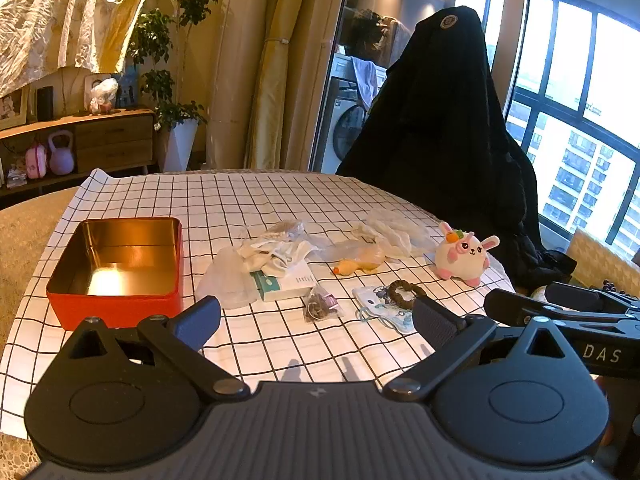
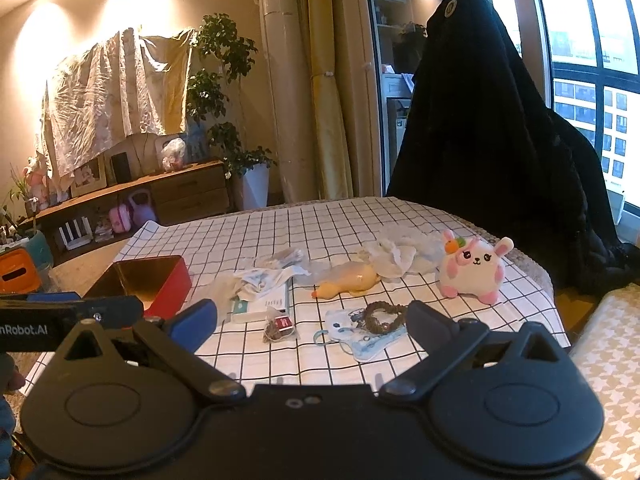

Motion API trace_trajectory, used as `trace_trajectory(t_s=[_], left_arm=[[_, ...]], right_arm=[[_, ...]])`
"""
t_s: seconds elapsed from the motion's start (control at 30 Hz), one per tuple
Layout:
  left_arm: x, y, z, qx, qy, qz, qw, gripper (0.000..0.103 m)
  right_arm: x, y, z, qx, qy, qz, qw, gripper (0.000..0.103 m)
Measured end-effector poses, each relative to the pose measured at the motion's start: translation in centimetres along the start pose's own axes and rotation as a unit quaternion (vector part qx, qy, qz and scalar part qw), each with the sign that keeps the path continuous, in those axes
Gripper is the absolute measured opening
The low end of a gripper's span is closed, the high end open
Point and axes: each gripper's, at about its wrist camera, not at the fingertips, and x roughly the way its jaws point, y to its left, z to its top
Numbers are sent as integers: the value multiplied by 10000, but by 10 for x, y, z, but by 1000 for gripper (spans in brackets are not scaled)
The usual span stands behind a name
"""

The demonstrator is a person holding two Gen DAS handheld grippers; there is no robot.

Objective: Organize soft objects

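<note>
An open red tin (image 1: 116,308) (image 2: 168,284) with a gold inside stands at the left of the checked tablecloth (image 1: 248,204). To its right lie a crumpled white cloth (image 1: 276,254) (image 2: 262,280), a yellow duck toy (image 1: 354,267) (image 2: 348,284), a pale gauzy cloth (image 1: 390,230) (image 2: 400,254), a pink-and-white bunny plush (image 1: 462,256) (image 2: 474,270), a brown hair tie (image 1: 404,292) (image 2: 384,318) on a printed face mask (image 1: 384,308) (image 2: 360,338), and a small sachet (image 1: 322,306) (image 2: 278,328). My left gripper (image 1: 316,316) and my right gripper (image 2: 312,322) hover open at the near edge, both empty.
A white box (image 1: 288,284) (image 2: 260,306) lies partly under the crumpled cloth. A chair draped in black fabric (image 1: 444,120) (image 2: 496,128) stands behind the table at the right. A wooden sideboard (image 1: 112,136) and a potted plant (image 1: 172,80) stand against the back wall.
</note>
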Motion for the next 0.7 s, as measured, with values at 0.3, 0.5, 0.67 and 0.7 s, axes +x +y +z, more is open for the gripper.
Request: trace_trajectory(t_s=[0.3,0.5,0.67,0.7], left_arm=[[1,-1,-1,28,8,-30,10000,103],[26,4,8,172,214,-29,9996,103],[58,11,18,139,606,5,9981,103],[65,12,21,169,635,16,9978,103]], right_arm=[[3,-2,-3,7,72,15,10000,100],[18,-4,-4,-96,165,60,9998,100],[43,-13,4,-224,408,96,9989,100],[48,-16,7,-238,449,104,9987,100]])
